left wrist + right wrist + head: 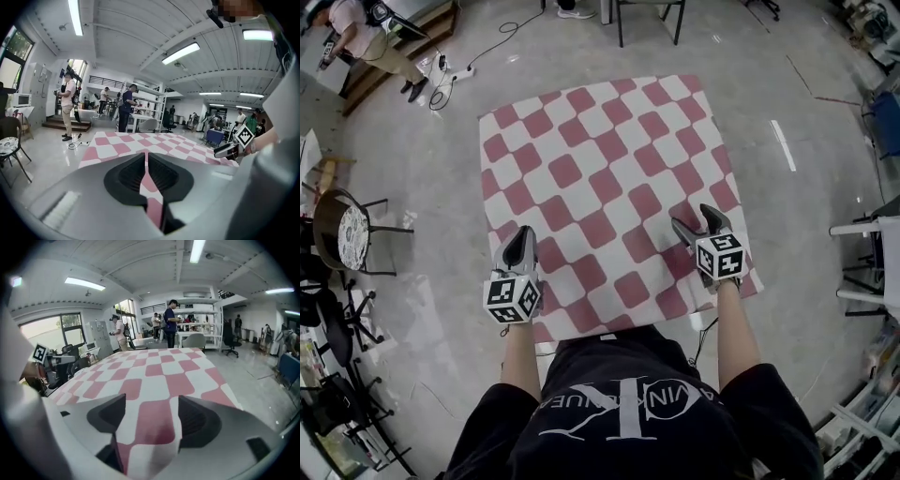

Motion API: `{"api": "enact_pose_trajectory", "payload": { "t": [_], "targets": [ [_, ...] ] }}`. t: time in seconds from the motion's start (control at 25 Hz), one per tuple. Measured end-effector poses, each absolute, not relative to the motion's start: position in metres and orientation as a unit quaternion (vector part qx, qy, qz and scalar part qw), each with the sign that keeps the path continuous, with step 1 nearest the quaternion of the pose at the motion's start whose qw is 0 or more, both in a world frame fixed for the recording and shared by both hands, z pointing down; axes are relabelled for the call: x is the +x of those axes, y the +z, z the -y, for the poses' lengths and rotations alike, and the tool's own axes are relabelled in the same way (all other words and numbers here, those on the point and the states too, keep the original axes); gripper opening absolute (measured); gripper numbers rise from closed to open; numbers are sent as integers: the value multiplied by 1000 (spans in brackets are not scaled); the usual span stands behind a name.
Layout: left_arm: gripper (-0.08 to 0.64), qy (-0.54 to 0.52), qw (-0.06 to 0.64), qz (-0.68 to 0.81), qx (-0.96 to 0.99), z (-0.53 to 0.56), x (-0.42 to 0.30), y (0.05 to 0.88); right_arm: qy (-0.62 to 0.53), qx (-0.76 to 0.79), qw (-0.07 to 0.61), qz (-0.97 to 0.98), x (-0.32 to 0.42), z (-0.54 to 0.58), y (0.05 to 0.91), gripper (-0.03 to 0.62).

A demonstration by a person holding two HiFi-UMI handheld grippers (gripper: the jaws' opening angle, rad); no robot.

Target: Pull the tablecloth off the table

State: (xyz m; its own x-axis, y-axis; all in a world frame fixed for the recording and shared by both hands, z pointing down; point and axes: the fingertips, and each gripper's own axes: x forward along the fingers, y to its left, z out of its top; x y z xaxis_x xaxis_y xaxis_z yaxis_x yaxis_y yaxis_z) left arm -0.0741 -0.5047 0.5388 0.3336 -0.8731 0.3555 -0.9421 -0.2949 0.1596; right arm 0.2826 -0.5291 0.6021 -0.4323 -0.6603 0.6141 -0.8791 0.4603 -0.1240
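Closest in the head view is the person's black printed shirt. Past it the pink-and-white checked fabric tablecloth lies flat, hiding the worktop, with the grey left gripper and grey right gripper at its near edge. In the left gripper view, that gripper is clamped tight on a thin raised fold. In the right gripper view, that gripper gapes wide, with limp cloth humped between its ribbed pads, ungripped. A one-sided pull now would likely skew the soft cloth or slip the small pinch.
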Motion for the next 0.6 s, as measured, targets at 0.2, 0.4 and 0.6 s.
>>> {"api": "enact_pose_trajectory", "payload": {
  "t": [0.2, 0.4, 0.6],
  "targets": [
    [11, 111, 174, 591, 780, 500, -77, 546, 245, 518, 261, 777, 319, 557, 618, 347],
    [11, 111, 177, 601, 771, 494, -85, 546, 284, 549, 285, 733, 344, 567, 636, 359],
    [11, 116, 185, 603, 767, 489, -96, 554, 290, 541, 309, 727, 333, 566, 644, 362]
  ]
}}
